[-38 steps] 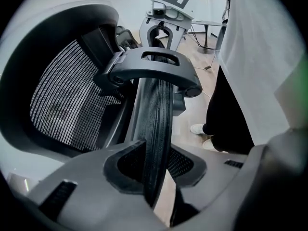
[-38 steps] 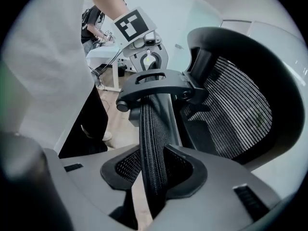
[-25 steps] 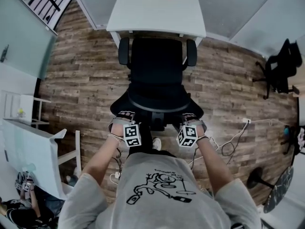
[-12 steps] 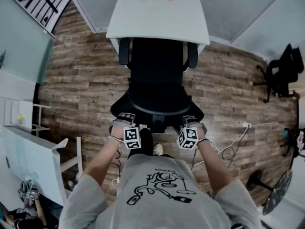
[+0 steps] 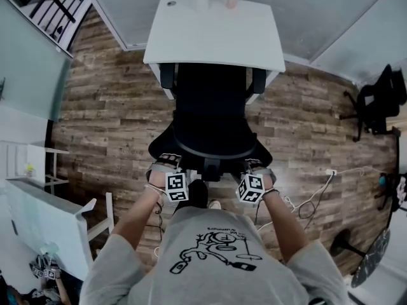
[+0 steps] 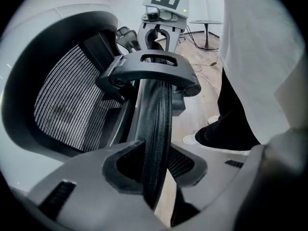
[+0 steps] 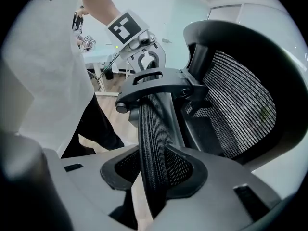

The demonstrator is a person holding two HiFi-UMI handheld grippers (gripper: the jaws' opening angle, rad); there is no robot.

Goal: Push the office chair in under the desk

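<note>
Chair (image 5: 210,116) at centre. The rim of its backrest runs between the fingers (image 6: 113,170) of the left gripper (image 5: 166,162) and of the right gripper (image 5: 253,165). Both pairs are clamped on that rim (left at the backrest's 7 o'clock, right at its 5 o'clock). Both forearms reach toward 12 o'clock, with the grippers side by side. The chair is black and mesh-backed; its front and armrest tips lie under the white desk (image 5: 216,33) at 12 o'clock, on a plank floor (image 5: 114,107).

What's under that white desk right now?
The front of the black office chair, armrest tips included, reaches under the desk. The tabletop hides whatever else lies beneath, so nothing more can be told.
</note>
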